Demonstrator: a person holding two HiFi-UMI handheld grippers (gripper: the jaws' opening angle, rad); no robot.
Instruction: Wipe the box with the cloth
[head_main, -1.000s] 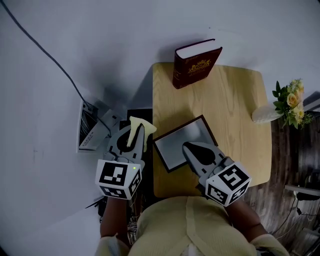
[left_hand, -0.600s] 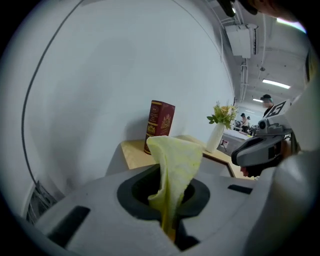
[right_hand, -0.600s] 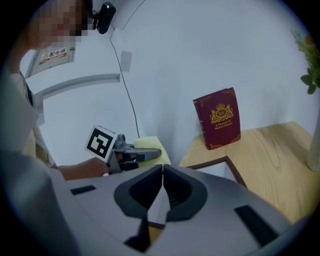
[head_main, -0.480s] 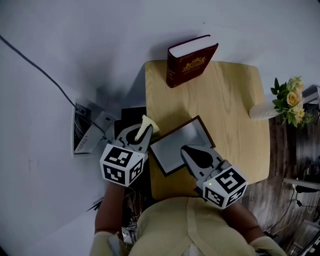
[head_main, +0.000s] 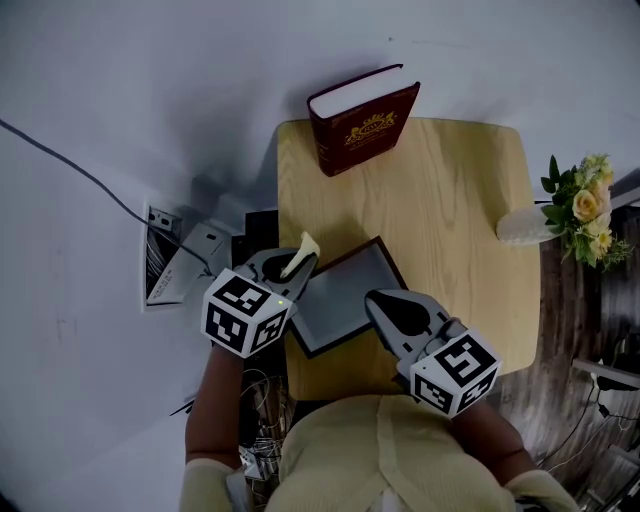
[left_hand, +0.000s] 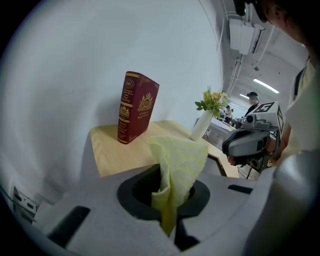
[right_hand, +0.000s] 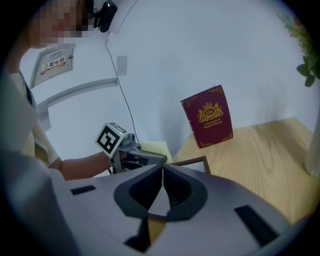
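Observation:
A flat grey box with a dark brown rim (head_main: 342, 296) lies near the front left of the small wooden table (head_main: 450, 190). My left gripper (head_main: 292, 262) is shut on a pale yellow cloth (head_main: 300, 252), held at the box's left edge. In the left gripper view the cloth (left_hand: 176, 170) stands up from between the jaws. My right gripper (head_main: 385, 302) is shut with nothing in it, its tip over the box's right front part. The right gripper view shows the box rim (right_hand: 196, 162) just past the closed jaws.
A dark red book (head_main: 358, 118) stands upright at the table's back left. A white vase with yellow flowers (head_main: 570, 210) lies at the right edge. Left of the table, a power strip and cable (head_main: 160, 255) rest on the white floor.
My left gripper has carried the cloth rightward, from beside the table to the box's left edge. The right gripper has stayed over the box.

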